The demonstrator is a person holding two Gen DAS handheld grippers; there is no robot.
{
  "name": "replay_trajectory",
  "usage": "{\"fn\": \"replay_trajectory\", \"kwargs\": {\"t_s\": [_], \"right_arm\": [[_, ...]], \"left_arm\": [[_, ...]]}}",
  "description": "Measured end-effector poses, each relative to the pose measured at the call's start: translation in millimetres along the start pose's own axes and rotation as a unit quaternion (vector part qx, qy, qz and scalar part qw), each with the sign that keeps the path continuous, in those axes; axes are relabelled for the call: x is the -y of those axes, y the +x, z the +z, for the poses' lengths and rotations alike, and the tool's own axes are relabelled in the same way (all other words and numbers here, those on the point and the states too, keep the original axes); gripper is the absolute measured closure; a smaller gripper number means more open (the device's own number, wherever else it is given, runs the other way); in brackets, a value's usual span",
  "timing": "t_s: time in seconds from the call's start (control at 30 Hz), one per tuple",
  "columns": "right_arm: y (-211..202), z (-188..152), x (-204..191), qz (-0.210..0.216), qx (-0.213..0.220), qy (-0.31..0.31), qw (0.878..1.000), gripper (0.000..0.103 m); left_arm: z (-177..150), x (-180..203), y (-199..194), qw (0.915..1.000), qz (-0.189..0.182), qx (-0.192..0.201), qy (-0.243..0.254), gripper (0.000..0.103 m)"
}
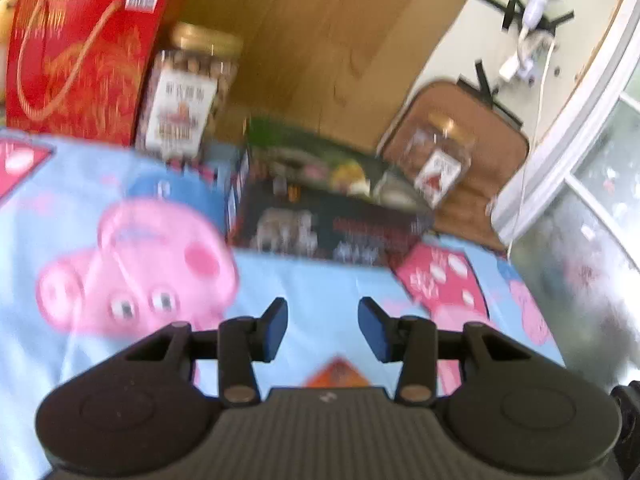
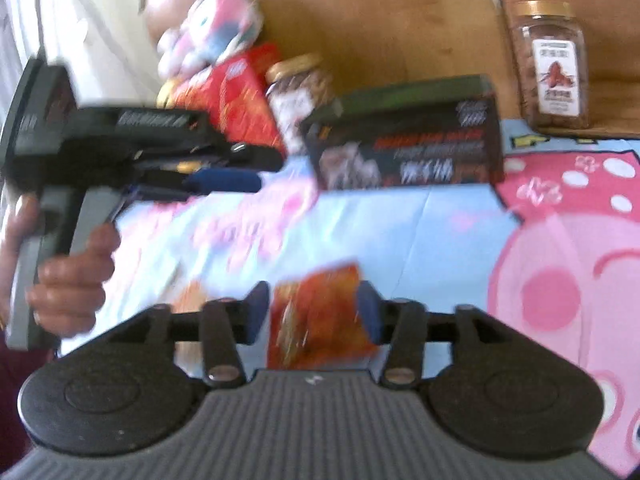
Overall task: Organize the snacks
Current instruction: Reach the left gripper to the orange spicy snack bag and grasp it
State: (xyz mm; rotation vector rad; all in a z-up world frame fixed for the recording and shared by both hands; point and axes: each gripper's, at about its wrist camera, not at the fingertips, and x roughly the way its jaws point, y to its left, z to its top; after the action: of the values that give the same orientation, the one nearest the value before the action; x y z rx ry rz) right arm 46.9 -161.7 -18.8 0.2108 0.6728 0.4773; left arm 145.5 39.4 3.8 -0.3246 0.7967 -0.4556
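Between the right tool's (image 2: 310, 312) spread blue pads sits a glossy orange-red snack packet (image 2: 320, 316), lying on the cartoon-print cloth (image 2: 420, 232); blur hides any contact, so it looks loose rather than pinched. Left tool (image 1: 323, 328), held by a hand (image 2: 68, 280), hovers with jaws apart and empty. To do this well, I'd judge: square the pads on the crinkly foil edges and close gently. Behind wait a dark rigid cardboard box (image 2: 408, 140), a clear gold-lidded plastic jar (image 2: 554, 68), and a red gift bag (image 1: 80, 60).
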Motion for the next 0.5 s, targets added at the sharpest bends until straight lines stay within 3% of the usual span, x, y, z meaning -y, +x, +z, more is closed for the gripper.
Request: {"fn": "replay_trajectory", "kwargs": {"t_s": [0.07, 0.2, 0.23, 0.33, 0.43, 0.5], "right_arm": [[4, -11, -13, -0.019, -0.006, -0.033, 0.999, 0.032], [15, -29, -31, -0.085, -0.010, -0.125, 0.988, 0.032], [14, -30, -30, -0.087, -0.006, -0.123, 0.989, 0.040], [8, -20, -14, -0.066, -0.006, -0.054, 0.996, 0.060], [6, -14, 17, -0.024, -0.008, 0.025, 0.999, 0.063], [2, -14, 31, -0.004, -0.006, 0.063, 0.998, 0.064]], "left_arm": [[-8, 0, 2, 0.9999, 0.003, -0.011, -0.003, 0.063], [-16, 5, -2, 0.9998, 0.000, -0.019, 0.002, 0.063], [-17, 5, -3, 0.9998, 0.000, -0.019, 0.003, 0.063], [-18, 7, -1, 0.9996, -0.007, -0.026, -0.002, 0.063], [-20, 9, 8, 0.9990, -0.011, -0.042, -0.005, 0.054], [-22, 10, 16, 0.9982, -0.019, -0.056, -0.011, 0.054]]}}
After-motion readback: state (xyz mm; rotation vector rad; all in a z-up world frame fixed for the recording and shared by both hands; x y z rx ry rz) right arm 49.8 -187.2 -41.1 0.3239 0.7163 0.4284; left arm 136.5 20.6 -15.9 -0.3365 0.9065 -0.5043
